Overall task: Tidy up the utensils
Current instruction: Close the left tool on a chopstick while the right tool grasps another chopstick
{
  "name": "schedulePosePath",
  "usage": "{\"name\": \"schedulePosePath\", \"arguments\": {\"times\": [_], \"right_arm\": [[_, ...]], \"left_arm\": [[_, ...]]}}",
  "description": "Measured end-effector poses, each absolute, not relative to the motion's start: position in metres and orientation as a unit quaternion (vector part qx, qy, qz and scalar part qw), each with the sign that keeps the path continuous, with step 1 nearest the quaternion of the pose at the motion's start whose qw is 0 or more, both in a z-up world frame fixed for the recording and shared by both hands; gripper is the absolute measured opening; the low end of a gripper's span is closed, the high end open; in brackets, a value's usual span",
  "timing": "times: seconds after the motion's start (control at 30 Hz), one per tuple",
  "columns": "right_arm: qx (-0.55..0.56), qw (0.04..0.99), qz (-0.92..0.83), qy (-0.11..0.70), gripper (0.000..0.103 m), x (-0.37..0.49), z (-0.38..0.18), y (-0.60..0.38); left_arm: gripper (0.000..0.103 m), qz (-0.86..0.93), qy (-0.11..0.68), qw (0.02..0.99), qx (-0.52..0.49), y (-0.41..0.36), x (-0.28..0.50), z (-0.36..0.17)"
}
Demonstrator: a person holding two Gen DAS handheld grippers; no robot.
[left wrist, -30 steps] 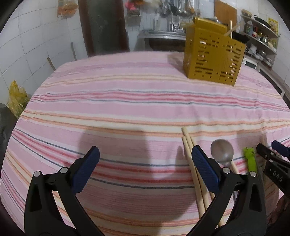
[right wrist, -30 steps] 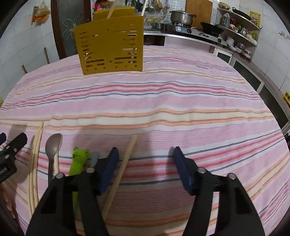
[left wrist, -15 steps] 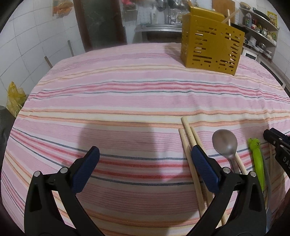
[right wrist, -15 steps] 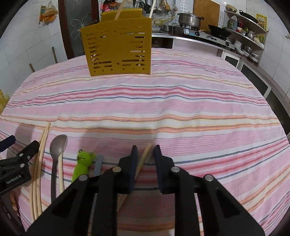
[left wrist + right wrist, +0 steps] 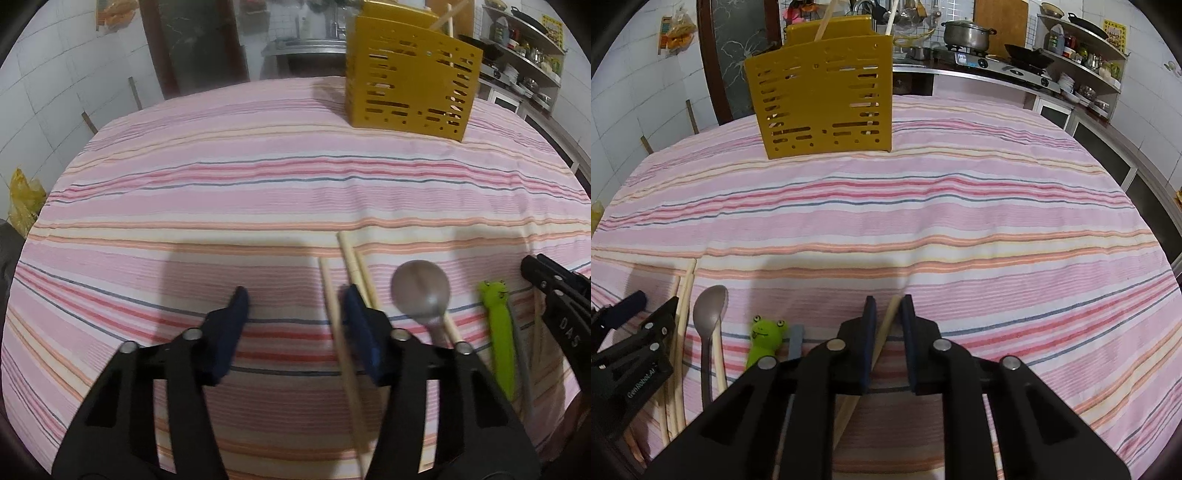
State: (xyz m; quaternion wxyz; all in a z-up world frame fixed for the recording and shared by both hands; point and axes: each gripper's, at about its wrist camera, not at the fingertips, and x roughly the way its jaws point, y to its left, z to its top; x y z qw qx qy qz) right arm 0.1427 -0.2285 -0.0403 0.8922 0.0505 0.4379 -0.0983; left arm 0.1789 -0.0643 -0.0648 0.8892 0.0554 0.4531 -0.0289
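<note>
Chopstick [image 5: 886,325] sits between my right gripper's [image 5: 888,314] pads, which have just been closing and now pinch it; its long axis runs along the fingers, tip poking forward and a little right of the pads, tail back under the frame. My left gripper [image 5: 295,301] has just been closing too and stands about half open; a second chopstick [image 5: 334,314] lies inside the gap, close by the right-hand pad, no squeeze that I can confirm. Just right of that claw, lying parallel: two more chopsticks [image 5: 354,266], a metal spoon [image 5: 421,288], a green frog-handled utensil [image 5: 498,332]. All rest on the striped cloth [image 5: 258,192]. Far ahead, well apart from both claws, stands the yellow caddy [image 5: 823,99]. My right hand is ready first: lift and tip upright.
</note>
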Motion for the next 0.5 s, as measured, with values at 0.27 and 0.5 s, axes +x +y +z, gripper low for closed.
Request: {"name": "schedulePosePath", "arguments": {"times": [0.27, 0.5], "right_arm": [[0.058, 0.891, -0.096, 0.441, 0.013, 0.152, -0.041, -0.234], [0.063, 0.895, -0.097, 0.431, 0.012, 0.149, -0.038, -0.234]], "left_arm": [[0.033, -0.022, 0.479, 0.877, 0.026, -0.066, 0.193, -0.063], [0.011, -0.03, 0.48, 0.877, 0.017, -0.067, 0.197, -0.061]]}}
